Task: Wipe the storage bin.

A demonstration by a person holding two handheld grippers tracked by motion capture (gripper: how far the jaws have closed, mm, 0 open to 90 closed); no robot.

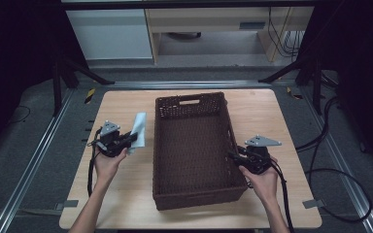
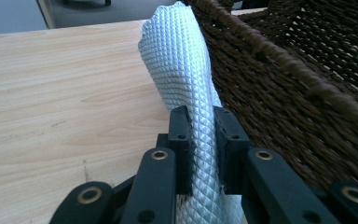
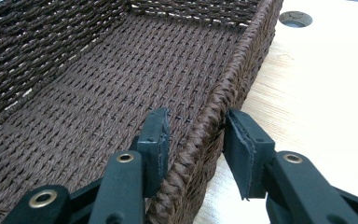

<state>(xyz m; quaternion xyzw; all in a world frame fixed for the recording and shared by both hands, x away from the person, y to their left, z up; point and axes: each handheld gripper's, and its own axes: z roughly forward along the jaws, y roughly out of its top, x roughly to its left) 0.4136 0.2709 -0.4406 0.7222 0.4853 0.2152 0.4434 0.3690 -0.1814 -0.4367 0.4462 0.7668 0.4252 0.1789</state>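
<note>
A dark room surrounds a light wooden tabletop [image 1: 121, 194] set on a framed platform; pale cabinets stand beyond it.

Left side: the left hand-held gripper [image 1: 131, 139] sits just left of the basket, jaws pointing toward it. Its jaws are clamped on a white cloth [image 1: 138, 131] with a diamond-textured weave. In the left gripper view the cloth [image 2: 186, 79] runs between the two pads and stands up beyond them in a folded column, close against the outer wall of the basket. The pinch near one end judges as a carrying hold, suited to lifting the cloth over the rim.

Centre: a dark brown woven basket [image 1: 189, 99] lies lengthwise on the tabletop, with a handle slot in its far wall. Its floor holds nothing.

Right side: the right hand-held gripper [image 1: 234, 156] meets the basket's right wall near the person's end. In the right gripper view its jaws straddle the braided rim [image 3: 205, 135], one pad inside and one outside, partly closed; a gap shows at the outer pad, so the rim is not yet pinched. This placement judges as bracing the basket while the cloth goes in.
</note>
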